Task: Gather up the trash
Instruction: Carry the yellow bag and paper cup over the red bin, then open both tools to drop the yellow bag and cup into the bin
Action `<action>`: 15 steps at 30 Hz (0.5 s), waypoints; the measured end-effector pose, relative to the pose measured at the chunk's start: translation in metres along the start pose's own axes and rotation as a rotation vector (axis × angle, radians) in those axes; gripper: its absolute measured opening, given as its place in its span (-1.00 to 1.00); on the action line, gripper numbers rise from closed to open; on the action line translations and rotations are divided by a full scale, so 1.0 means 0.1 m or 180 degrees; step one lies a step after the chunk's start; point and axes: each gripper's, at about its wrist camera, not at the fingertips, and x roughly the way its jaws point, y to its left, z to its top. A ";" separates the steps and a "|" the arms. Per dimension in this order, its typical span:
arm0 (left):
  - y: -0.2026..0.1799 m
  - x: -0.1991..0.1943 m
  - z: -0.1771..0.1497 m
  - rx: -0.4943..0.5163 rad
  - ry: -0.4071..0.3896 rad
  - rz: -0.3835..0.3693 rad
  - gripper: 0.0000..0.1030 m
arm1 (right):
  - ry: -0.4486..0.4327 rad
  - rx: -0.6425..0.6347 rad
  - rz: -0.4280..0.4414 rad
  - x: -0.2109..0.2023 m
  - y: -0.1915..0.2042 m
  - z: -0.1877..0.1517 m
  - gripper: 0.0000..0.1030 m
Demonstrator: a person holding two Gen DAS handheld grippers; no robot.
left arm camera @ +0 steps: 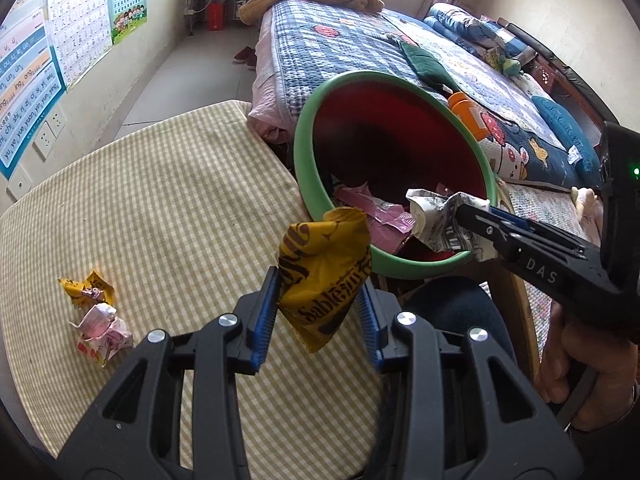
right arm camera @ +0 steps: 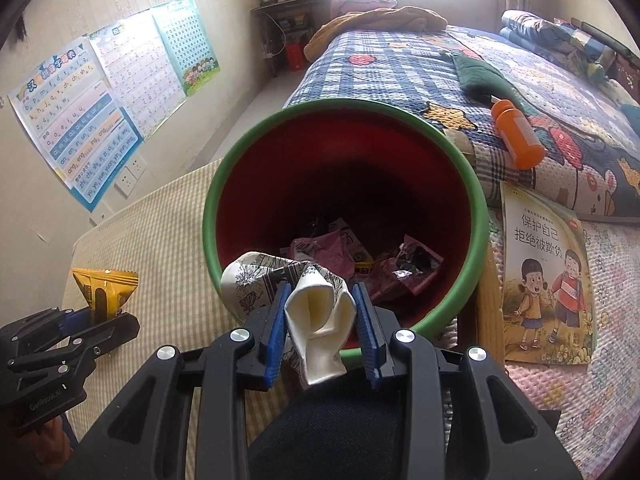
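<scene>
Bin (right arm camera: 478, 216) between table (left arm camera: 160, 184) and bed (left arm camera: 340, 48), wrappers (right arm camera: 320, 248) inside.

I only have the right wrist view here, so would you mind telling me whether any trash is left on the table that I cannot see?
Observer: Yes. In the left wrist view two crumpled wrappers lie on the checked tablecloth: a small yellow wrapper and a pink and white wrapper just below it.
Operator: Thank you. Is the left gripper's packet properly held?
Observer: The left gripper is shut on the yellow packet, with both blue pads pressing its sides.
Operator: And where is my own piece relative to the bin?
Observer: From the left, the right gripper holds the crumpled printed paper over the near edge of the green-rimmed bin.
</scene>
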 end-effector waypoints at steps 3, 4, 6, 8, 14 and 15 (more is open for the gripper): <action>-0.08 0.07 0.07 0.0040 0.0012 -0.0037 -0.30 | 0.0007 0.0044 -0.0026 0.03 -0.09 0.02 -0.39; -0.11 0.09 0.10 0.0051 0.0015 -0.0047 -0.30 | 0.0010 0.0060 -0.0030 0.03 -0.12 0.03 -0.39; -0.17 0.13 0.14 0.0075 0.0015 -0.0069 -0.30 | 0.0005 0.0079 -0.0043 0.05 -0.17 0.05 -0.39; -0.23 0.17 0.19 0.0094 0.0009 -0.0087 -0.30 | -0.0001 0.0099 -0.0050 0.06 -0.21 0.08 -0.39; -0.35 0.28 0.38 0.0136 -0.0028 -0.0151 -0.30 | -0.0022 0.0150 -0.0065 0.12 -0.34 0.18 -0.39; -0.36 0.30 0.42 0.0138 -0.0034 -0.0160 -0.30 | -0.0027 0.0157 -0.0068 0.14 -0.35 0.20 -0.39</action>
